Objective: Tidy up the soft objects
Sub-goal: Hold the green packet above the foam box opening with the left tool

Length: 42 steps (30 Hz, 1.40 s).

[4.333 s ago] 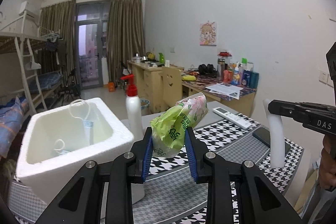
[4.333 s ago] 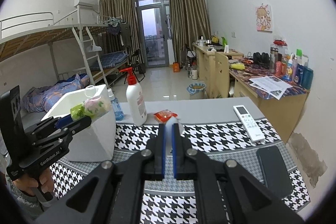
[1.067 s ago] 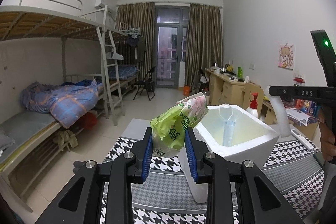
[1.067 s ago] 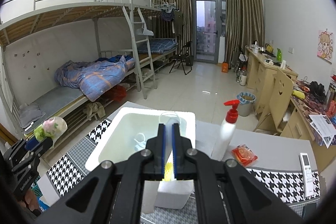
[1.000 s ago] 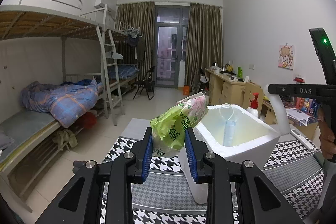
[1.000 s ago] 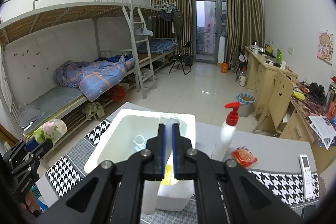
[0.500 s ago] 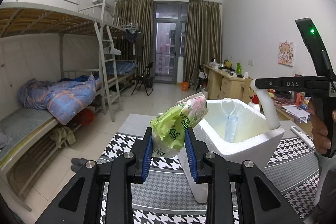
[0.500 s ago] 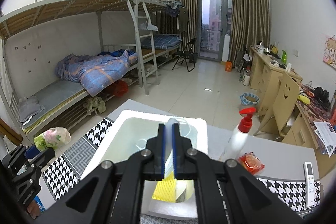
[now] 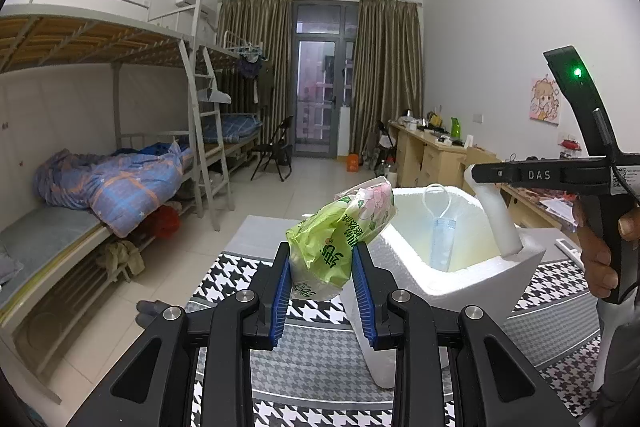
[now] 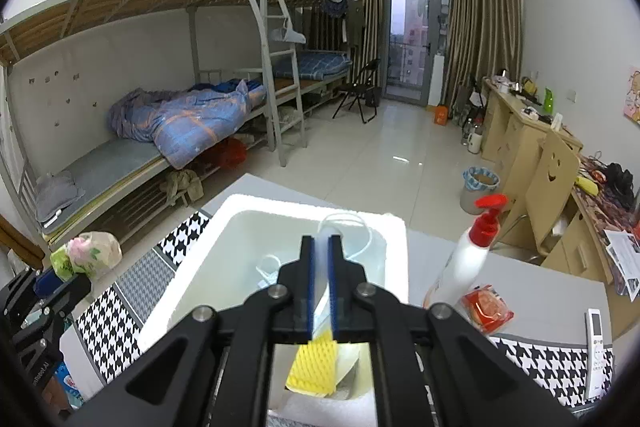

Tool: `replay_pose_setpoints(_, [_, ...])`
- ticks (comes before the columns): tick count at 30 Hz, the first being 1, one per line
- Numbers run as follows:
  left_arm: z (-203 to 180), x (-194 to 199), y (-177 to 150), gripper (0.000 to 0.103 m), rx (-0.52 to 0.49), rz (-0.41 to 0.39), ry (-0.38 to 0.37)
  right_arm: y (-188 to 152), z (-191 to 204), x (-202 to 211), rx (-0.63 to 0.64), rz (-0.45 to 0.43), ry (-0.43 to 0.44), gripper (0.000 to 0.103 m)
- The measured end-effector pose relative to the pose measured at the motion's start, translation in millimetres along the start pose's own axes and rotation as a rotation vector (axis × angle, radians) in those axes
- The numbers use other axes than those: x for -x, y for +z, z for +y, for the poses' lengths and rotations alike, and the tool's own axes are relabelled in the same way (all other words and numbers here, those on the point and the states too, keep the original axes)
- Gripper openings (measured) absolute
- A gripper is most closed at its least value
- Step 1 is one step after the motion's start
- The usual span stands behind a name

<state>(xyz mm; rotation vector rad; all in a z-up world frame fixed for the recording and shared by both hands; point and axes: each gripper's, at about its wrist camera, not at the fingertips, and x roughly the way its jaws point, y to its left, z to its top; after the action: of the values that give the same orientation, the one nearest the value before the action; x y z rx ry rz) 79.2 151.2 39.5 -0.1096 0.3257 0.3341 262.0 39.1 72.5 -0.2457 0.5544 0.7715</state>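
Note:
My left gripper (image 9: 320,267) is shut on a green tissue pack (image 9: 340,231) and holds it in the air just left of the white foam box (image 9: 528,255). The pack also shows in the right wrist view (image 10: 90,253) at the left. My right gripper (image 10: 320,259) is shut on a white foam strip (image 10: 321,247), which hangs over the box's (image 10: 396,227) opening; in the left wrist view the strip (image 9: 494,215) reaches down to the box's right rim. A blue face mask (image 9: 442,235) and a yellow sponge (image 10: 314,363) lie inside the box.
A houndstooth mat (image 9: 316,363) covers the table. A white pump bottle (image 10: 468,263), a red packet (image 10: 486,307) and a remote (image 10: 596,351) lie right of the box. Bunk beds (image 10: 180,123) stand left, desks (image 10: 520,131) right.
Both grippers swung left from the table's right side toward the box. In the last half second the right gripper came lower and closer over the box opening, the strip now touching the rim.

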Motion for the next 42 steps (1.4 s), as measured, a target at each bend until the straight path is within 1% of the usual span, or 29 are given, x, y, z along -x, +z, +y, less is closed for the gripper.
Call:
replay_pose_setpoints(3, [1, -1, -1, 0.031, 0.001, 0.003, 0.001, -1, 2, -3, 0.02, 0.013, 0.003, 0.009])
replay_pose_setpoints(5, [2, -2, -1, 0.031, 0.001, 0.005, 0.003, -1, 2, -5, 0.026, 0.027, 0.003, 0.014])
replay_pose_setpoints(8, [3, -1, -1, 0.031, 0.002, 0.001, 0.004, -1, 2, -7, 0.029, 0.049, 0.023, 0.029])
replay_pose_setpoints(10, [5, 0, -1, 0.031, 0.002, -0.001, 0.007, -2, 2, -6, 0.034, 0.044, 0.022, 0.055])
replay_pose_setpoints(11, [4, 1, -1, 0.031, 0.002, -0.002, 0.008, -3, 2, -5, 0.039, 0.034, 0.016, 0.058])
replay_pose_setpoints(16, [6, 3, -1, 0.031, 0.004, -0.006, 0.014, -5, 2, -1, 0.049, 0.03, 0.019, 0.059])
replay_pose_setpoints(27, [1, 13, 9, 0.031, -0.016, -0.027, -0.004, -7, -3, 11, 0.043, 0.013, 0.014, 0.061])
replay_pose_setpoints(30, [2, 16, 10, 0.031, -0.022, -0.034, -0.009, -9, -5, 15, 0.038, 0.0, 0.013, 0.068])
replay_pose_setpoints(33, [-2, 16, 11, 0.031, -0.03, -0.036, -0.018, -11, -7, 22, 0.028, -0.016, 0.028, 0.073])
replay_pose_setpoints(35, [-5, 16, 12, 0.031, -0.038, -0.039, -0.019, -11, -11, 25, 0.013, -0.025, 0.026, 0.079])
replay_pose_setpoints(37, [-9, 17, 13, 0.031, -0.041, -0.041, -0.027, -12, -15, 29, -0.007, -0.037, 0.034, 0.088])
replay_pose_setpoints(38, [-10, 17, 14, 0.031, -0.046, -0.042, -0.028, -12, -16, 30, -0.012, -0.038, 0.034, 0.09])
replay_pose_setpoints(39, [-12, 17, 15, 0.031, -0.049, -0.044, -0.029, -12, -16, 31, -0.013, -0.04, 0.036, 0.092])
replay_pose_setpoints(42, [-16, 17, 17, 0.031, -0.05, -0.046, -0.034, -15, -16, 36, 0.004, -0.056, 0.034, 0.092])
